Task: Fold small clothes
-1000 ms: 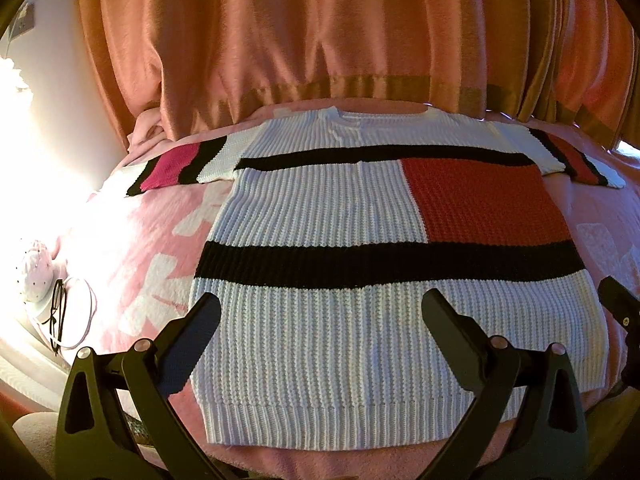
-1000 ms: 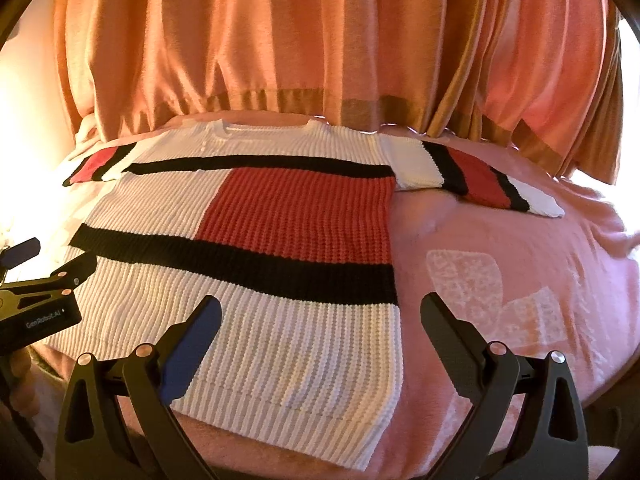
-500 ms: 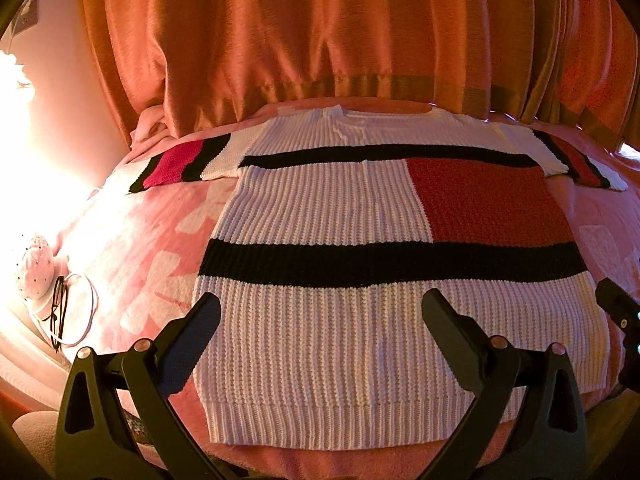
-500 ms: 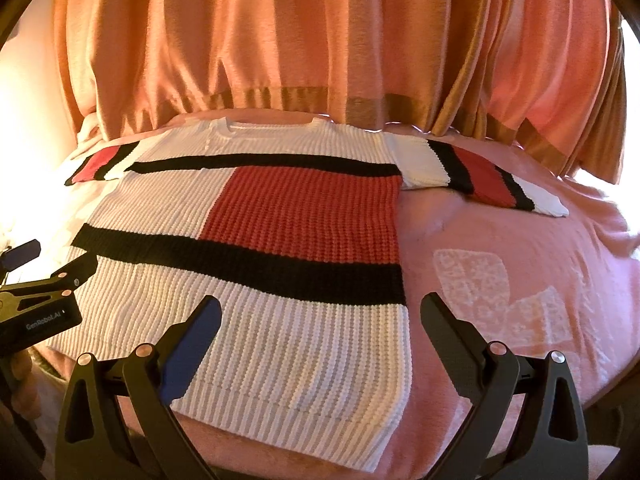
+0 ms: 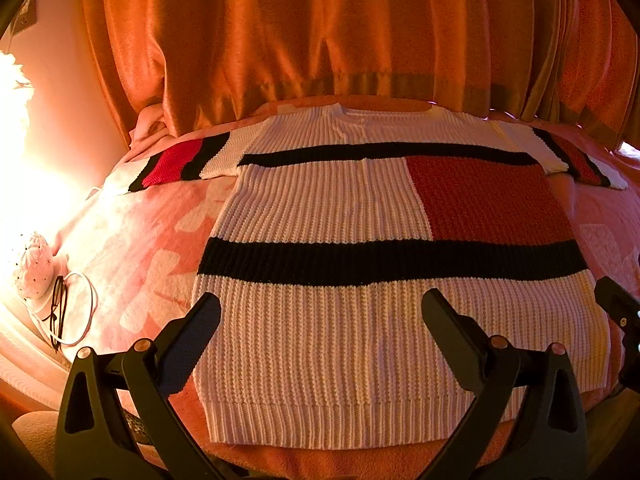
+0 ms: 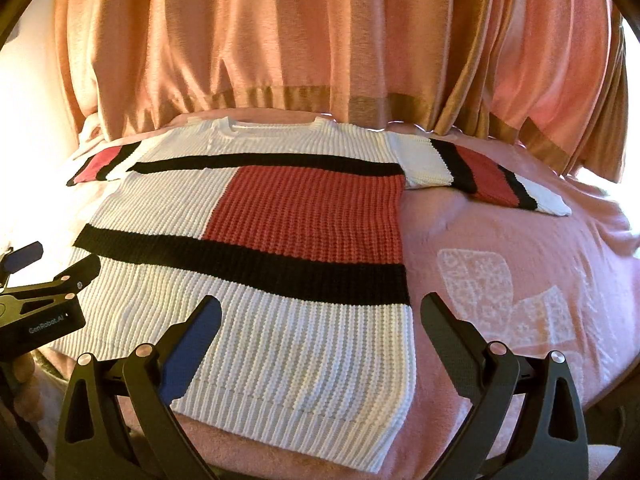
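Orange curtains point(image 5: 320, 40) hang behind a bed spread with a pink blanket point(image 6: 500, 280). On it a ribbed knit sweater point(image 5: 320, 208) lies flat, face up, its long axis running from the hem nearest the cameras to the neckline by the curtains, short sleeves spread out to either side. Just short of the hem, the left gripper point(image 5: 320, 312) hovers with fingers spread wide and empty. Over the hem's right corner, the right gripper point(image 6: 320, 312) hangs likewise agape, holding nothing
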### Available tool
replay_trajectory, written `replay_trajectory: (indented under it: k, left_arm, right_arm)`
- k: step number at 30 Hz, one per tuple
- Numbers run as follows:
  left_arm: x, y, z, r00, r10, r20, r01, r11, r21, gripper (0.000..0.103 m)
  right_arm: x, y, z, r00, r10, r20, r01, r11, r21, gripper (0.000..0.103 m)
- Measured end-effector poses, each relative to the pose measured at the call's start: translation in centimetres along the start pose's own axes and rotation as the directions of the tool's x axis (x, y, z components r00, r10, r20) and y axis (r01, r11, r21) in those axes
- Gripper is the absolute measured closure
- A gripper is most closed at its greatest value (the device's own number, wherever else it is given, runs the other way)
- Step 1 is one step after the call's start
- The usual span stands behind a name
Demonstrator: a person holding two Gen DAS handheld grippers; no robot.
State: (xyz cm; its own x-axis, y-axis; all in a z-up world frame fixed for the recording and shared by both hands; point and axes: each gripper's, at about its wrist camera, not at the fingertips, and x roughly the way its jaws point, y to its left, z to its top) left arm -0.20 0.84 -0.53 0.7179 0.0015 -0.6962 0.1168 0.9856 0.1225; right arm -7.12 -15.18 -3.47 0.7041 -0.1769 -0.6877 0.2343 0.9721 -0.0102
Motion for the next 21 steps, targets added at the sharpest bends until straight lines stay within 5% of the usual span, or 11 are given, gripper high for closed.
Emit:
replay_trajectory:
  k: [21]
  left_arm:
    - [0.16, -0.1, -0.13, 1.0, -0.002, -0.006, 0.002, 1.0, -0.002, 0.005]
  right_arm:
    - [0.02, 0.34, -0.09, 1.0, 0.002, -0.002, -0.002, 1.0, -0.002, 0.005]
